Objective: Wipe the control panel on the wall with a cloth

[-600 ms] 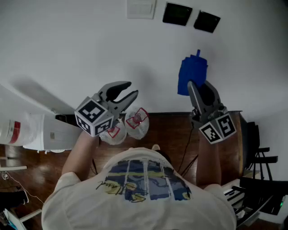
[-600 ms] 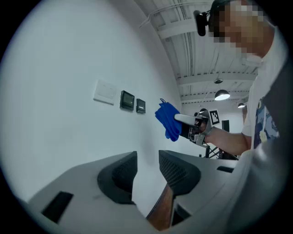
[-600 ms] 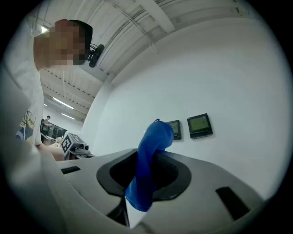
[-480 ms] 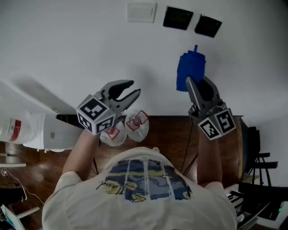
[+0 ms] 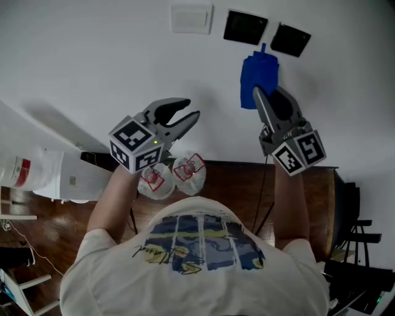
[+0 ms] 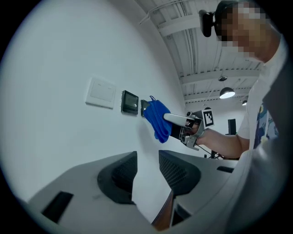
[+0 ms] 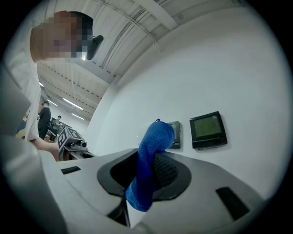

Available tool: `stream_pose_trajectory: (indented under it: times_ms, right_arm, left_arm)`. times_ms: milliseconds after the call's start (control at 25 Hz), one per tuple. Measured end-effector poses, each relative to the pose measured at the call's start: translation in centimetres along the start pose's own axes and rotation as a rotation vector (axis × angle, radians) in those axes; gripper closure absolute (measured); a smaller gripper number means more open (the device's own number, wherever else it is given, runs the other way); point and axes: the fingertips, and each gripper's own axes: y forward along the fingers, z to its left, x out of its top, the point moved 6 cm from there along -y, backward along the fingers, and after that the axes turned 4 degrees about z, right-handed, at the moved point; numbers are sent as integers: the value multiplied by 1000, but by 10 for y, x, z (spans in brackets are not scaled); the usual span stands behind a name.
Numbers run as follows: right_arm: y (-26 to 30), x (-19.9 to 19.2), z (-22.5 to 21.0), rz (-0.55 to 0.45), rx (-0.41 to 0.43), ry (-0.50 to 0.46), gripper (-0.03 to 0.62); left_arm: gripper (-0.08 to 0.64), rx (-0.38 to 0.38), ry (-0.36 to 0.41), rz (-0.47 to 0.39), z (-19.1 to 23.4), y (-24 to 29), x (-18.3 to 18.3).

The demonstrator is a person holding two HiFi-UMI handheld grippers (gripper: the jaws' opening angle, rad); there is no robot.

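Observation:
Two dark control panels (image 5: 245,27) (image 5: 290,39) hang side by side on the white wall, to the right of a white switch plate (image 5: 191,18). My right gripper (image 5: 265,99) is shut on a blue cloth (image 5: 257,79), whose top reaches the gap just below the two panels. In the right gripper view the blue cloth (image 7: 150,162) hangs between the jaws, in front of one panel (image 7: 174,135), with the other panel (image 7: 208,130) to its right. My left gripper (image 5: 186,114) stands open and empty, lower and to the left, away from the panels.
The wall (image 5: 92,68) fills the upper part of the head view. Below are a wooden floor (image 5: 237,185), two clear plastic bags (image 5: 174,176), a white unit (image 5: 55,179) at the left and dark furniture (image 5: 349,216) at the right.
My right gripper has risen up the wall with the blue cloth, closer to the two dark panels. The left gripper has lifted a little and stays open.

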Motion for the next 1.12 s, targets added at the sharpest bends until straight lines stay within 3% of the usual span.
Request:
stream_pose_trajectory:
  times_ms: [440,720,960,1120]
  right_arm:
    - [48,34,-23,-60,23,-94,523]
    - [81,47,-13,-78,33,-168,523]
    - [99,43,-11,-70,42,-183,523]
    - [94,36,-26,-51,-2,-192,523]
  left_arm:
    - [433,22,-1,15,12,12,3]
    - [433,21,-14,23,14,14,-2]
    - [433,6,-27,28,14,20,-8]
    - [433,-7,-39,30,11,24,-12]
